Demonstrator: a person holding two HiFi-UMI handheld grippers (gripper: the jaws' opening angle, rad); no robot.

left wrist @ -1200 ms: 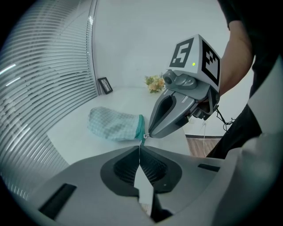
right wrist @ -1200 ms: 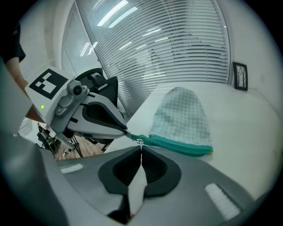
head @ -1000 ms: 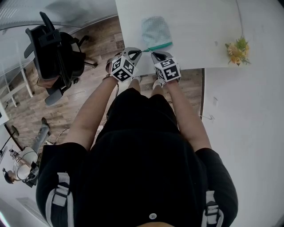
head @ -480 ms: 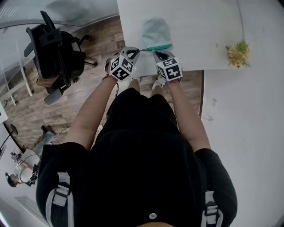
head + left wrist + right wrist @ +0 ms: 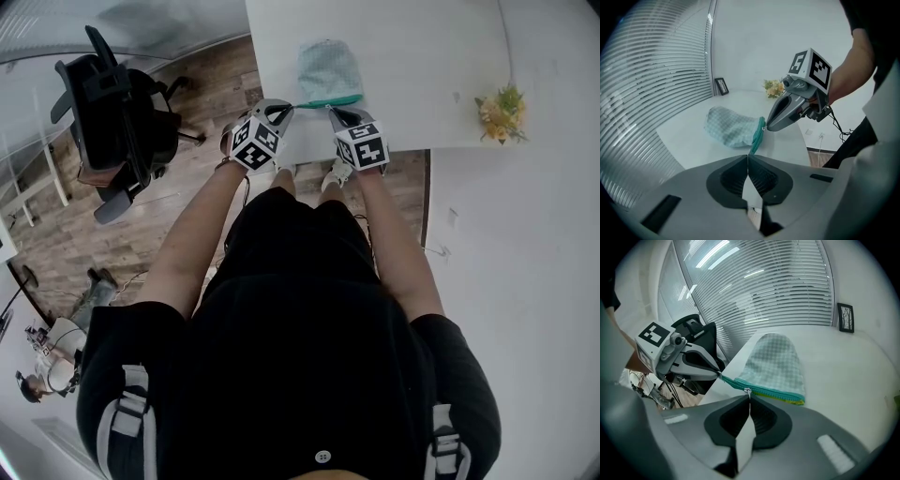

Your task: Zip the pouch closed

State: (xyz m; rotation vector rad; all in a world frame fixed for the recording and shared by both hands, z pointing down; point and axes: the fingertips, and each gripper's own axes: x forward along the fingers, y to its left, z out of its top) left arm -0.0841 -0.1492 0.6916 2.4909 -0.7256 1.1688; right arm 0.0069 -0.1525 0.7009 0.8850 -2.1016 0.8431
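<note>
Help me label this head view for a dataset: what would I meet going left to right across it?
office chair → left gripper → right gripper → flowers. The pouch overlaps the right gripper's span, so I leave it out.

A white table (image 5: 412, 56) is seen, with a small bunch of flowers (image 5: 502, 108) set near its right edge and a small black picture frame (image 5: 722, 86) stood near its far edge. A black office chair (image 5: 112, 112) is parked on the wood floor (image 5: 211, 178) left of the table. Slatted window blinds (image 5: 778, 282) are seen beyond the table.
</note>
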